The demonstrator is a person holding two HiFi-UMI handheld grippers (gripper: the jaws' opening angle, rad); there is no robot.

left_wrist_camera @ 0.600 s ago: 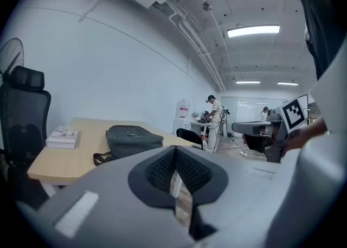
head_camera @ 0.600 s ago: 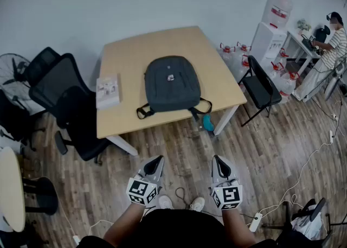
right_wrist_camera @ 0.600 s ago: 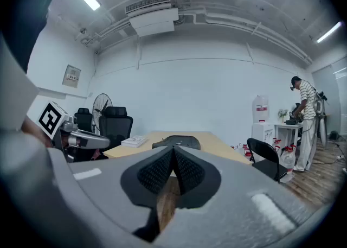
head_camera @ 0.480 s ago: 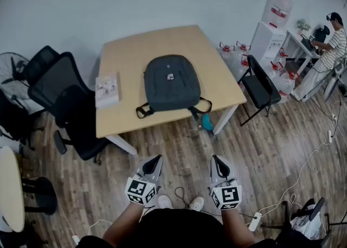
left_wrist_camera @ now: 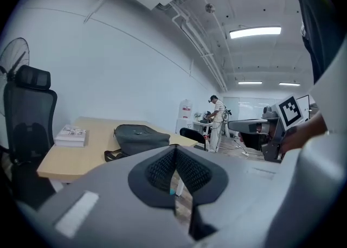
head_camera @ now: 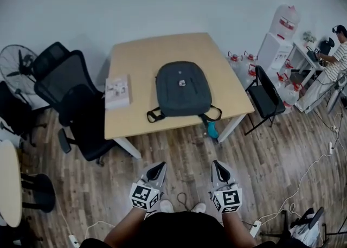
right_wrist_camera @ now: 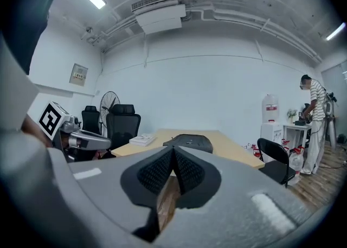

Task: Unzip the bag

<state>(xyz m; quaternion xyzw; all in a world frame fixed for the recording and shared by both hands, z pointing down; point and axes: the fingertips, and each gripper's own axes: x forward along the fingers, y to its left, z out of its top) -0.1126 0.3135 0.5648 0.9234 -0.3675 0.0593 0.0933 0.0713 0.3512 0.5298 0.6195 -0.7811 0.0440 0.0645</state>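
A dark grey backpack [head_camera: 182, 89] lies flat on the wooden table [head_camera: 141, 114], its straps hanging over the near edge. It also shows as the backpack [left_wrist_camera: 138, 137] in the left gripper view and the backpack [right_wrist_camera: 187, 143] in the right gripper view. Both grippers are held low, well short of the table, above the wooden floor. My left gripper [head_camera: 156, 170] is shut with nothing in it. My right gripper [head_camera: 219, 169] is shut and empty too. Each gripper view shows its pads pressed together.
A stack of books [head_camera: 118, 91] lies on the table's left side. Black office chairs [head_camera: 76, 106] stand left of the table, a folding chair [head_camera: 267, 99] right of it. Water jugs and a dispenser [head_camera: 282, 30] stand beyond. A person [head_camera: 337, 57] stands far right. Cables cross the floor.
The head view has shifted, so table and backpack sit slightly further right and lower in frame. Both grippers stay shut and low.
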